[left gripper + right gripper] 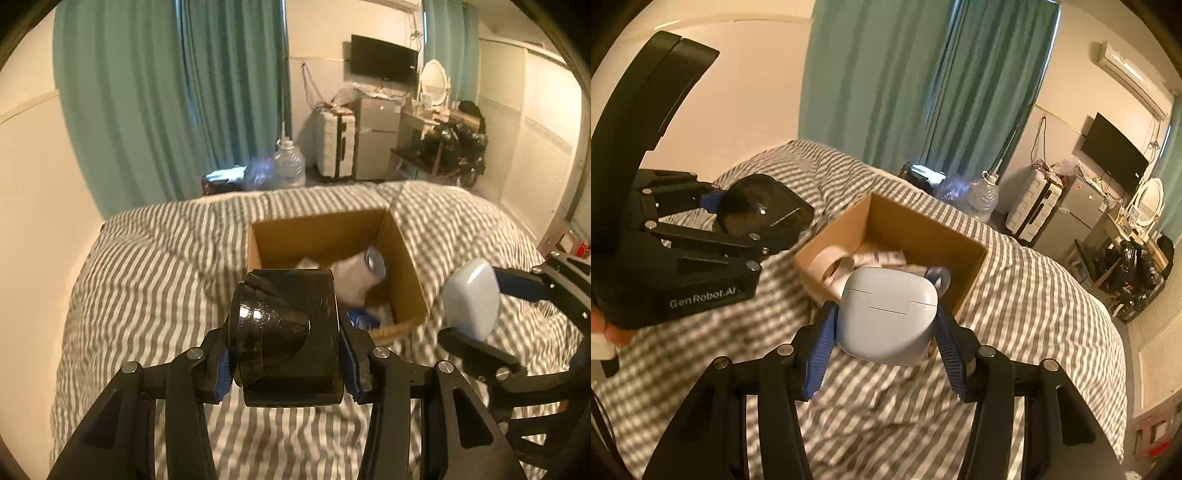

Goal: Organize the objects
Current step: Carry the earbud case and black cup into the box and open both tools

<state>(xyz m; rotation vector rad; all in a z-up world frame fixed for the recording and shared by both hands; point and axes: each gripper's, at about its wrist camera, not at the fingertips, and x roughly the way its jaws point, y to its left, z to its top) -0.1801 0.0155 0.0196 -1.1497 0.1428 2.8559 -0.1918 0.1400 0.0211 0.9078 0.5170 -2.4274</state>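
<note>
A bed (155, 266) under a grey-and-white striped duvet fills both views, and on it sits an open cardboard box (402, 266) already holding a tape roll (827, 264), a pale tube (879, 256) and a white bottle (354, 277) lying on its side. The left gripper (284, 354) is closed on a dark translucent plastic container (284, 332), held above the duvet just short of the box's near wall; its long axis runs roughly up and away from the camera, leaning toward the box. The right gripper (886, 343) clamps a small pale blue-white hinged case (888, 314) by its two sides, hovering at the box's near corner; the lid seam faces the camera and runs crosswise between the fingers, and the case's broader span also lies across the fingers. The step in hand looks like dropping both items into the box. To do it well, I would carry each one fully past the cardboard rim before opening, lower it close to the contents and not release from height, and send the grippers in one at a time, since they stand near each other and the box opening is modest. The container is the bulkier piece and may need the free space at the far side.
</note>
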